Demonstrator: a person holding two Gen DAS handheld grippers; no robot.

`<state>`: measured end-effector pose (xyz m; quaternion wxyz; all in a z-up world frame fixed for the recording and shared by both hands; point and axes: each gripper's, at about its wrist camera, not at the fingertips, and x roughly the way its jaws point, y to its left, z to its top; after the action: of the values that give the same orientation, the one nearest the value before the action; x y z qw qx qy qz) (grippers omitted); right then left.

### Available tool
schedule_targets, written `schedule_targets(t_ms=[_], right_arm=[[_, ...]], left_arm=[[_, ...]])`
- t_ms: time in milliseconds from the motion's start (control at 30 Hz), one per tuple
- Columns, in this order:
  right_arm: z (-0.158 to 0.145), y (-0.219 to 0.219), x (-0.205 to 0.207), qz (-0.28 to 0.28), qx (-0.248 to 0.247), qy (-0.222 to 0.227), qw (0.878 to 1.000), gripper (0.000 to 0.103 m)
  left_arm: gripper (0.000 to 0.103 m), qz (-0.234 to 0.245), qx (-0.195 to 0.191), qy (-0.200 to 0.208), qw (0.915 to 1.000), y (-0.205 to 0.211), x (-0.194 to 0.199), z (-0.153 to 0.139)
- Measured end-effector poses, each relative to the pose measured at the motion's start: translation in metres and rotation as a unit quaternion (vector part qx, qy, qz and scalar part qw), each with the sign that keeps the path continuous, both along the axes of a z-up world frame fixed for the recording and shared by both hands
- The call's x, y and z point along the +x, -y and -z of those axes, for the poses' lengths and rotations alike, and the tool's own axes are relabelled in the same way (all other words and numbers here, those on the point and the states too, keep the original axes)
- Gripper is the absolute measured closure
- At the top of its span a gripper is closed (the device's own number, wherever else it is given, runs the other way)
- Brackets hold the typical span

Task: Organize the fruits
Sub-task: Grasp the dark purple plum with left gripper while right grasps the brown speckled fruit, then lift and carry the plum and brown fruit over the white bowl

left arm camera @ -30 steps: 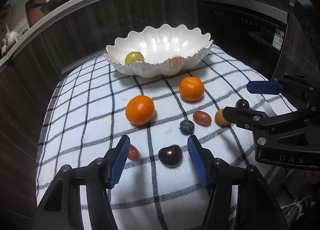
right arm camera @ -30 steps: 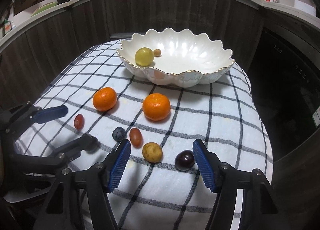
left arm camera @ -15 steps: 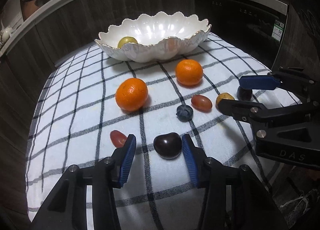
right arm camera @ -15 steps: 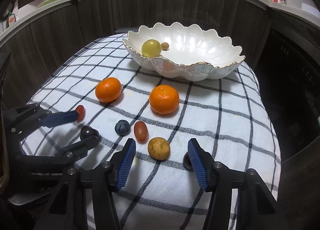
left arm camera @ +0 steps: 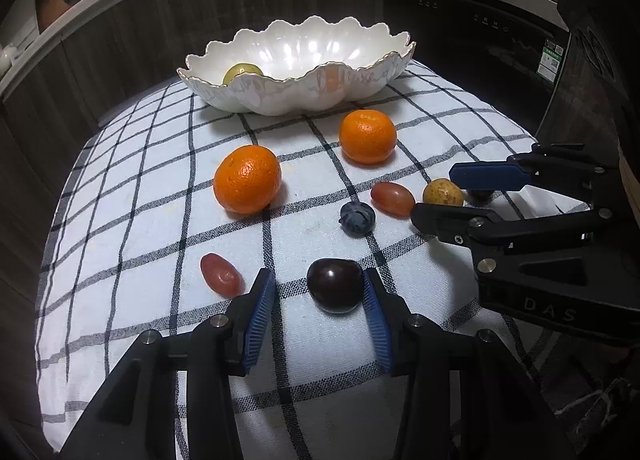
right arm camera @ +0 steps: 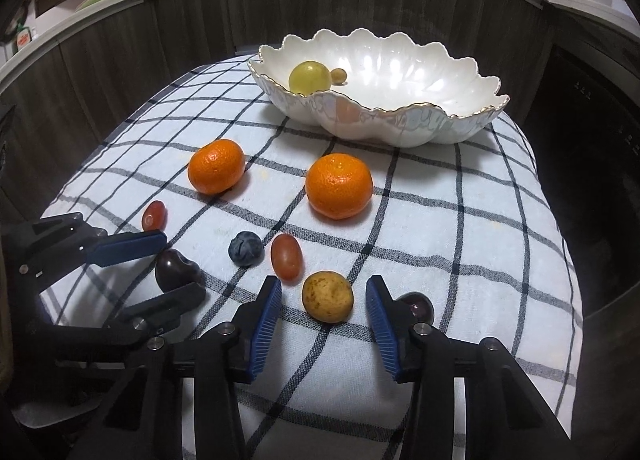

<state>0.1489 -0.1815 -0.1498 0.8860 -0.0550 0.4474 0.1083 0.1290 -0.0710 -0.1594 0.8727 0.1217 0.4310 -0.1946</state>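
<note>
Both grippers have closed in: left gripper [left arm camera: 318, 296], jaws apart, now brackets the dark plum [left arm camera: 335, 290]; right gripper [right arm camera: 324, 312], likewise apart, straddles the yellow fruit [right arm camera: 327, 296], so both grasps look imminent.

cloth [left arm camera: 120, 219]: white, black checks | bowl [right arm camera: 400, 115]: pearly white, gold rim | mandarins [left arm camera: 247, 179]: orange

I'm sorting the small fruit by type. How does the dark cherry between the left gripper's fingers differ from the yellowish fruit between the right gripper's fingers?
The dark cherry is glossy and near-black; the yellowish fruit is matte, tan with brown speckles. The cherry lies against one pad of the left gripper; the yellowish fruit sits clear of both pads of the right gripper. Both rest on the checked cloth between open jaws.
</note>
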Motion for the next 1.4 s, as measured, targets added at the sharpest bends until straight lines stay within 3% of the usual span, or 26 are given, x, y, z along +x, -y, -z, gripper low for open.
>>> schedule_targets(t_ms=[133, 200, 400, 1400], right_arm=[[0.001, -0.002, 0.001, -0.004, -0.003, -0.001, 1.000, 0.057], [0.002, -0.004, 0.001, -0.006, -0.010, -0.002, 1.000, 0.066], [0.003, -0.004, 0.001, -0.004, -0.023, -0.003, 1.000, 0.075], [-0.024, 0.002, -0.004, 0.011, -0.004, 0.017, 1.000, 0.076]], left_arm=[[0.064, 0.001, -0.008, -0.005, 1.0000, 0.000, 0.001, 0.000], [0.066, 0.004, -0.009, -0.006, 0.9999, 0.000, 0.001, 0.000], [0.073, 0.005, -0.007, -0.004, 1.0000, 0.001, 0.000, 0.000], [0.075, -0.021, -0.011, 0.019, 0.9995, -0.002, 0.004, -0.029]])
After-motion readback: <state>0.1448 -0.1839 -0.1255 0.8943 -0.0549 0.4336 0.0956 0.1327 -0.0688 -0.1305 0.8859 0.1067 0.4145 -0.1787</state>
